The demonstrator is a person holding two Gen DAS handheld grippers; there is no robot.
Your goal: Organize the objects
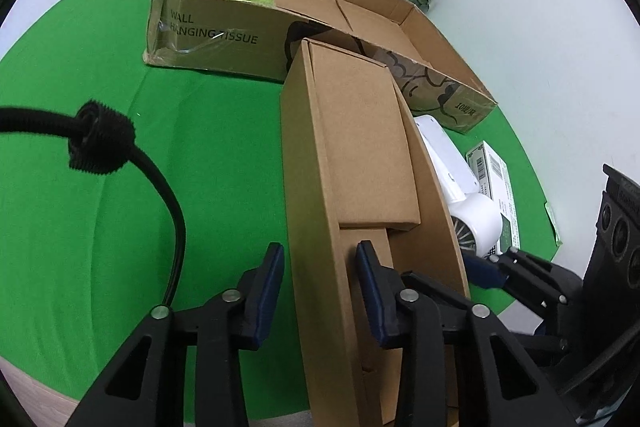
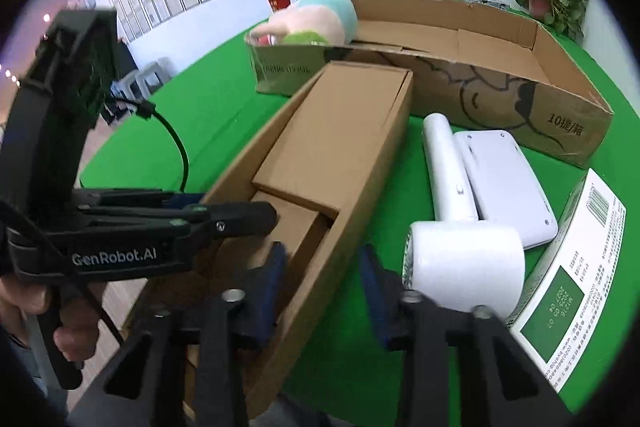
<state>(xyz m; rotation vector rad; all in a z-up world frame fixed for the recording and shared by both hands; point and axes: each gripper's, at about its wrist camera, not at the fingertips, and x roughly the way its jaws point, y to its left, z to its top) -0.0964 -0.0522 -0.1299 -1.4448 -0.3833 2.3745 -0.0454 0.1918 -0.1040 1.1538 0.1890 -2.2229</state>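
Brown carton (image 1: 360, 163), long and open-topped, lies on the green cloth (image 1: 120, 227) before the big tissue box (image 1: 208, 35). Left tongs (image 1: 320, 287) straddle its near left wall; right tongs (image 2: 324, 279) straddle its right wall. Whether either pair actually pinches the cardboard I cannot tell.

I see the narrow carton (image 2: 340, 147) lying before the big open box (image 2: 500, 83), which holds a plush toy (image 2: 316, 17), with the hair dryer (image 2: 460, 227) just right of it.
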